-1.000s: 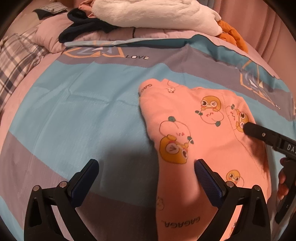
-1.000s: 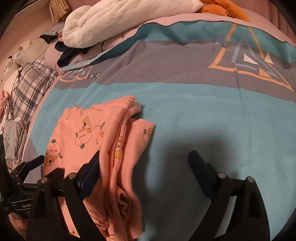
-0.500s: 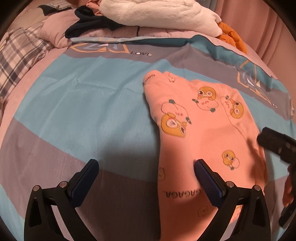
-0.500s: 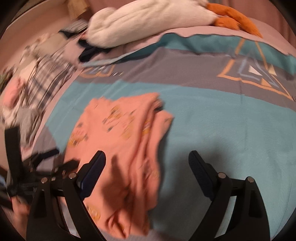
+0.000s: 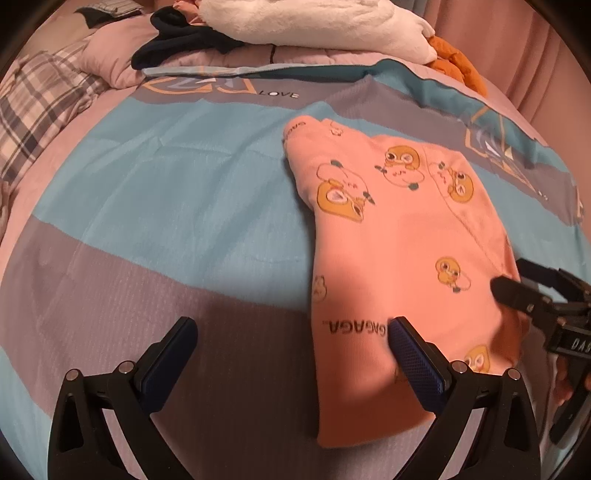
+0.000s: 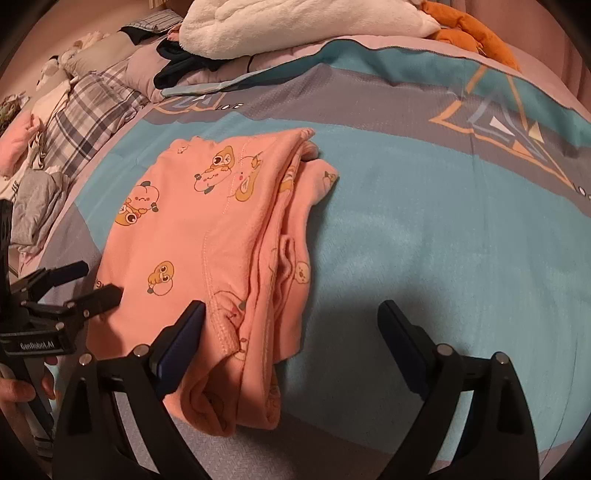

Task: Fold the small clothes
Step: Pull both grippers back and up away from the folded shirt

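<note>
A small pink garment [image 5: 402, 258] with orange cartoon prints lies folded lengthwise on the blue and grey bedspread [image 5: 166, 206]. It also shows in the right wrist view [image 6: 218, 251], with its layered edges on its right side. My left gripper [image 5: 291, 354] is open and empty, just off the garment's near left edge. My right gripper [image 6: 291, 332] is open and empty over the garment's near right edge. Each gripper shows at the side of the other's view, the right one [image 5: 532, 291] and the left one [image 6: 74, 288], both with fingers apart.
A white fluffy blanket [image 5: 314, 26], dark clothes [image 5: 177, 48] and an orange plush [image 5: 458, 66] lie at the head of the bed. A plaid cloth [image 6: 88, 122] and a heap of loose clothes [image 6: 33, 199] lie to the left.
Both grippers have drawn back toward me from the garment. The right gripper no longer rests on the cloth, and the garment now lies flat and still.
</note>
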